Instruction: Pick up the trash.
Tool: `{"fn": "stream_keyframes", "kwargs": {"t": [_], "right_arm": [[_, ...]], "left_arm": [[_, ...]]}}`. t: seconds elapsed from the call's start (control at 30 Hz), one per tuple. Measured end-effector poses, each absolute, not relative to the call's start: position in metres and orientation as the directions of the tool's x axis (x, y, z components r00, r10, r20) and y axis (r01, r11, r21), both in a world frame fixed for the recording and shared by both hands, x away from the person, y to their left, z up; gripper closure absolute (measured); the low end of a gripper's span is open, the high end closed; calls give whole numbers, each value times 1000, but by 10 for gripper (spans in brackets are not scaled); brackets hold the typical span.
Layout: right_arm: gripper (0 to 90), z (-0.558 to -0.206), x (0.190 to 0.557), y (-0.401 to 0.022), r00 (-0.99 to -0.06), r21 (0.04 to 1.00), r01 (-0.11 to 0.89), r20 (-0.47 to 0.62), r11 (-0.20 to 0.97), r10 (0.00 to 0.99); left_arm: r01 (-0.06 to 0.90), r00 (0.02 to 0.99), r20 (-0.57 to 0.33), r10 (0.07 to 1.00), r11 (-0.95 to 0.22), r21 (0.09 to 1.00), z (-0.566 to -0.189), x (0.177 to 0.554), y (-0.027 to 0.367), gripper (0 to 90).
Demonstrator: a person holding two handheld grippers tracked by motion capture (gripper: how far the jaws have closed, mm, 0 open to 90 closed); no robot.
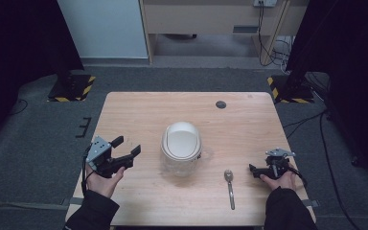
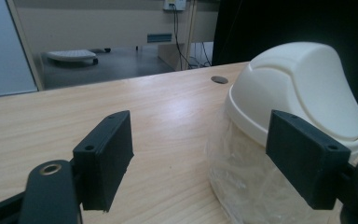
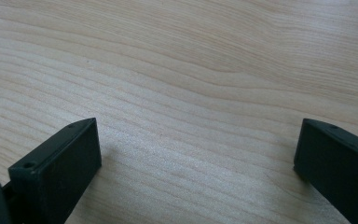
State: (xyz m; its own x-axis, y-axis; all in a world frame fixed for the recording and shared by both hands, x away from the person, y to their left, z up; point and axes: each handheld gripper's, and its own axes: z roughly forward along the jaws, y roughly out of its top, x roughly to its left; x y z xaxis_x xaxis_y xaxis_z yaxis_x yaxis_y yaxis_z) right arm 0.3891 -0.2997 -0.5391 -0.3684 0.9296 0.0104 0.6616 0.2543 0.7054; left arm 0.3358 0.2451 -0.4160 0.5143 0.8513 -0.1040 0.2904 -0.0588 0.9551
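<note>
- High view: a container with a clear body and a cream domed lid (image 1: 181,148) stands upright near the middle of the wooden worktop (image 1: 139,110). The left gripper (image 1: 127,147) is off the surface, just to the container's left, jaws spread and aimed at it with nothing between them. A metal spoon (image 1: 230,187) lies flat to the container's right, bowl end away from the person. The right gripper (image 1: 253,168) rests low near the worktop's right edge, pointing toward the spoon but apart from it.
- Left gripper view: the container (image 2: 279,140) sits ahead and to the right, partly behind the right-hand jaw; the lid (image 2: 303,88) overhangs the clear wall below it. The left gripper (image 2: 200,158) is empty and spread wide, its gap facing mostly bare wood. Judgement: the step in hand looks like an approach to the container. To do it well, shift sideways until the body sits centred in the gap, then decide on lid or wall. The clear wall looks thin and may flex, so a grip on the firmer cream rim seems safer. Close slowly and keep level, or it may tip.
- Right gripper view: the right gripper (image 3: 198,163) is spread, empty, close over bare wood grain. Judgement: it should hold off until the left has the container steady.
</note>
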Motion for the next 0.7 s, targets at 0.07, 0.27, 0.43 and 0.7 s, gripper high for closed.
{"fn": "stream_keyframes", "kwargs": {"t": [0.07, 0.27, 0.43, 0.7], "right_arm": [[8, -539, 389, -300, -370, 706, 660, 8, 257, 929], [8, -539, 389, -299, -368, 706, 661, 8, 255, 930], [8, -539, 389, -299, -367, 705, 662, 9, 254, 930], [8, -539, 389, -299, -367, 706, 661, 8, 255, 930]], "left_arm": [[279, 519, -103, 848, -54, 959, -411, 339, 243, 227], [241, 532, -102, 840, -35, 970, -398, 346, 234, 238], [214, 548, -98, 831, -25, 976, -388, 352, 221, 240], [222, 594, -89, 800, -56, 973, -391, 361, 193, 233]]}}
